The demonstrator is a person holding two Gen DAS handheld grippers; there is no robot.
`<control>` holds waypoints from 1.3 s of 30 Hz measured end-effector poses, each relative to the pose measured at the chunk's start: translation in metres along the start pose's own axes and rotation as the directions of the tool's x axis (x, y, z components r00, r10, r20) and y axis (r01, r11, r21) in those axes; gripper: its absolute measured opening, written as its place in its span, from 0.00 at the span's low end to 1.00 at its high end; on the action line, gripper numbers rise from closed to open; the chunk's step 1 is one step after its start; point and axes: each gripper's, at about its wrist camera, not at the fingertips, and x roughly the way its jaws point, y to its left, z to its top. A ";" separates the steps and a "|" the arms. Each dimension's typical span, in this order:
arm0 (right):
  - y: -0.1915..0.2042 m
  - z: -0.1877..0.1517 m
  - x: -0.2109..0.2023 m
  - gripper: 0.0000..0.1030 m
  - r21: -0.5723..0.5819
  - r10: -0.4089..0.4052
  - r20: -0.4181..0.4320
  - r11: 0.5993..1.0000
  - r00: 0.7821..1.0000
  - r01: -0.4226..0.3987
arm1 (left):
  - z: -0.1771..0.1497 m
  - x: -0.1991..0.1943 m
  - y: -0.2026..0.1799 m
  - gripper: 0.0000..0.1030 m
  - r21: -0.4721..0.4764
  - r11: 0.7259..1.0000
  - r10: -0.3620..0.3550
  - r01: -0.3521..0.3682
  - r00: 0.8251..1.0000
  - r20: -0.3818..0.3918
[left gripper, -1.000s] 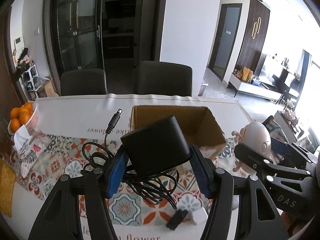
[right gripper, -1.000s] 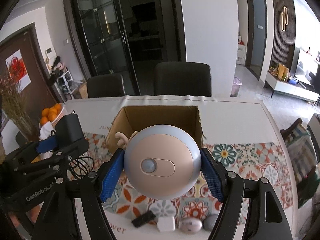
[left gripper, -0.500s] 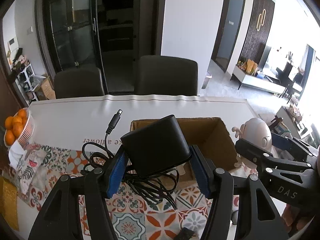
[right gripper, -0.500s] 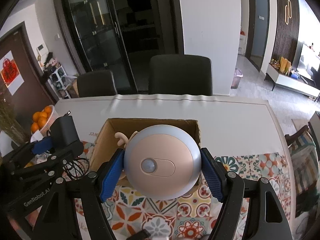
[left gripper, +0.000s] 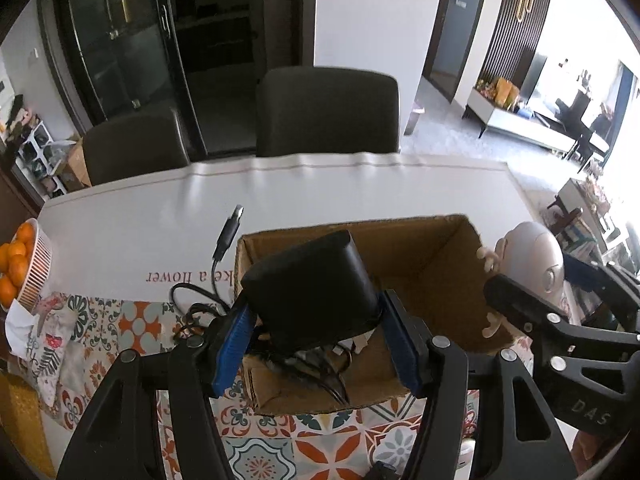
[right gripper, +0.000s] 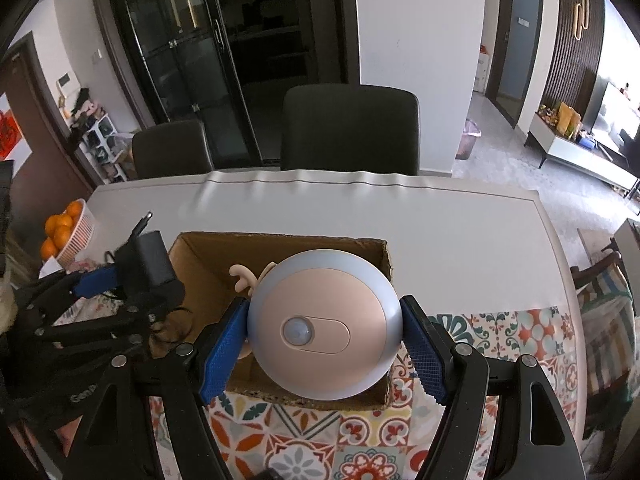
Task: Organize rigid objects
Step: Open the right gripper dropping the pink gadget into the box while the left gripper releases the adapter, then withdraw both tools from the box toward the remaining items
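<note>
My left gripper is shut on a black power adapter and holds it over the near left part of an open cardboard box. Its black cable hangs down and trails out to the left. My right gripper is shut on a round pink and blue night light with antlers, held above the near side of the same box. The night light also shows in the left wrist view at the box's right edge. The adapter shows in the right wrist view.
The box stands on a white table with a patterned runner. A basket of oranges sits at the left edge. Two dark chairs stand behind the table. A small dark object lies near the front edge.
Both grippers have moved forward over the table with their objects, from in front of the box to above its near side. The small items at the front have dropped out of view.
</note>
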 end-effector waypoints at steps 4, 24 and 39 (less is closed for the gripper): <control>0.001 0.001 0.006 0.72 -0.005 -0.008 -0.007 1.000 1.000 0.008 | 0.000 0.000 0.002 0.67 0.011 0.999 0.034 -0.034 0.999 0.027; 0.019 -0.002 -0.018 0.85 -0.033 -0.024 0.044 0.999 0.999 0.025 | -0.025 -0.048 0.026 0.86 -0.039 0.992 0.121 -0.117 0.986 0.112; 0.004 -0.062 -0.078 0.86 -0.003 -0.092 0.104 0.996 0.990 0.092 | -0.081 -0.096 -0.002 0.92 0.005 0.996 0.092 -0.094 0.980 0.174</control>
